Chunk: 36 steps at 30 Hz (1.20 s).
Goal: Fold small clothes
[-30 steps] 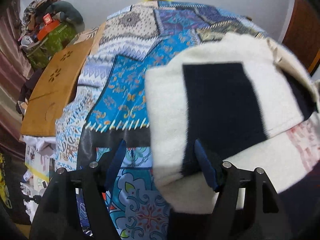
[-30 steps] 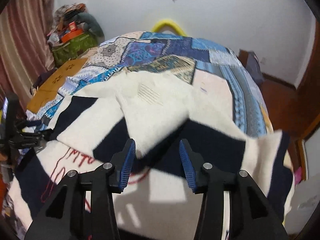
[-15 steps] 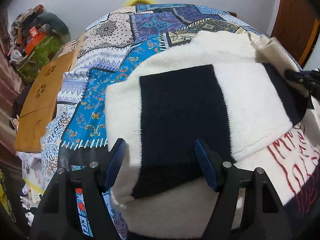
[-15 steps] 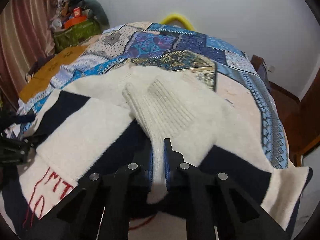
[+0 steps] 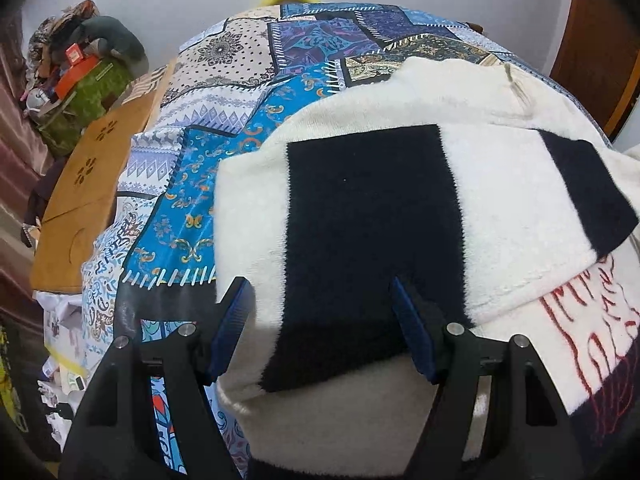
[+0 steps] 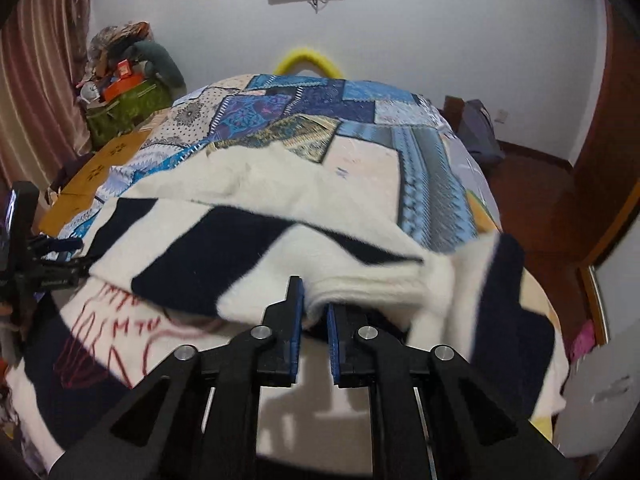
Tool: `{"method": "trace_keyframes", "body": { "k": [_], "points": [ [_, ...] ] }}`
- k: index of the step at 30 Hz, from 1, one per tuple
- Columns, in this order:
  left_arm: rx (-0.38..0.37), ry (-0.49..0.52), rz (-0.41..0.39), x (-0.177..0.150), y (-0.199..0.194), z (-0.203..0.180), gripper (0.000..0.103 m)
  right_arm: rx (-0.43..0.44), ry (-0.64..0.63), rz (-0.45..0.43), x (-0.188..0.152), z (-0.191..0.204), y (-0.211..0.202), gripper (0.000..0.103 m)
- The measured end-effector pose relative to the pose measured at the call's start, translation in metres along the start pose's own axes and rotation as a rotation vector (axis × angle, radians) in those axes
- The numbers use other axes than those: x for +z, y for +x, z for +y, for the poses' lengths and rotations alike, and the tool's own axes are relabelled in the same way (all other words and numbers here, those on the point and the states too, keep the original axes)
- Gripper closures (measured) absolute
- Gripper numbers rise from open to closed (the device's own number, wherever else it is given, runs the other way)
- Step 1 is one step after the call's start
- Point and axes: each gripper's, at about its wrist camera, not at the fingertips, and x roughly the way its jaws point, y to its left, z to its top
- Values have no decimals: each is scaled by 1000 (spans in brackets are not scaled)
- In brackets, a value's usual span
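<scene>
Fold under way. Right gripper (image 6: 315,320) clamped on cream sleeve cuff (image 6: 360,288), jaws just closed. Left gripper (image 5: 320,320) jaws apart, hovering over folded navy-and-cream sweater (image 5: 372,220) on patchwork bedspread (image 5: 224,128). Right sleeve, body fold left.

The left gripper (image 5: 322,322) hangs open over the cream-and-navy sweater (image 5: 400,216) lying on the patchwork bedspread (image 5: 248,92).

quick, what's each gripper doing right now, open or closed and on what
Left gripper: open, its fingers either side of the folded sleeve, not pressing it.
Right gripper: closed on a cream fold of the sweater.
</scene>
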Motion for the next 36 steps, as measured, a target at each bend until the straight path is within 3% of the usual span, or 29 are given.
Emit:
{"method": "trace_keyframes", "body": {
  "k": [9, 13, 19, 23, 31, 35, 36],
  "points": [
    [29, 6, 0, 8, -16, -4, 31, -94, 86, -66, -12, -51, -47, 86],
    [-7, 0, -48, 19, -38, -14, 31, -150, 143, -111, -20, -87, -71, 59],
    [-70, 25, -105, 43, -63, -51, 29, -216, 262, -106, -45, -140, -84, 44],
    [-96, 66, -101, 51, -57, -82, 26, -225, 336, -63, -66, -165, -73, 40],
    [-110, 115, 8, 43, -10, -127, 26, -166, 442, 65, -96, -192, -23, 39],
    [-87, 134, -17, 39, -8, -133, 20, -120, 474, 82, -101, -195, -2, 36],
    [-87, 134, -17, 39, -8, -132, 19, -114, 477, 73, -102, -195, -1, 40]
  ]
}}
